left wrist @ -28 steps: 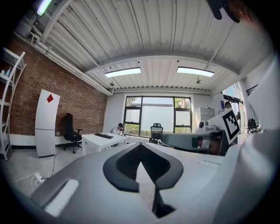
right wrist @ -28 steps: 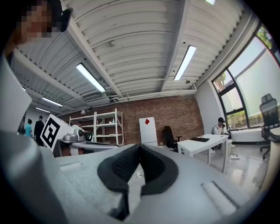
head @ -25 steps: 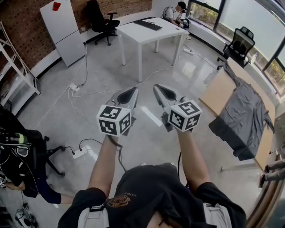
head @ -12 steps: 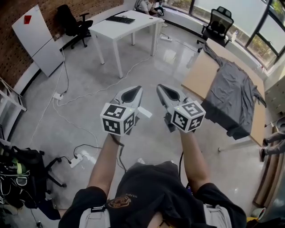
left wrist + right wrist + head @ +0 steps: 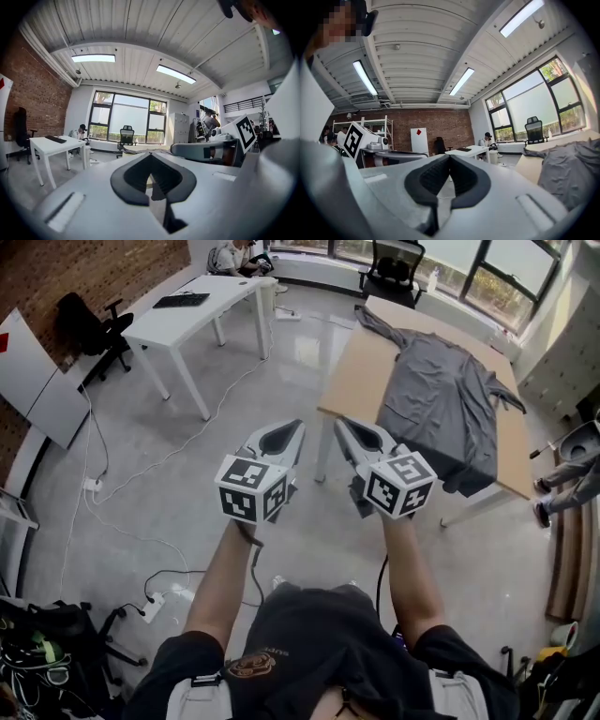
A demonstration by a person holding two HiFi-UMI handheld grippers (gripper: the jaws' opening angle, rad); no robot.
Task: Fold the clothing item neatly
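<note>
A grey long-sleeved shirt lies spread flat on a wooden table ahead and to the right; one edge hangs over the table's near side. It also shows at the right edge of the right gripper view as grey cloth. My left gripper and right gripper are held side by side in the air above the floor, short of the table, both shut and empty. Each points roughly level into the room.
A white desk with a keyboard stands at the upper left, with a person seated beyond it. Black office chairs stand nearby. Cables and power strips run across the grey floor. Bags lie at the lower left.
The view has swung right: the table with the shirt moved from the right edge toward the centre ahead. Both grippers stayed shut and side by side.
</note>
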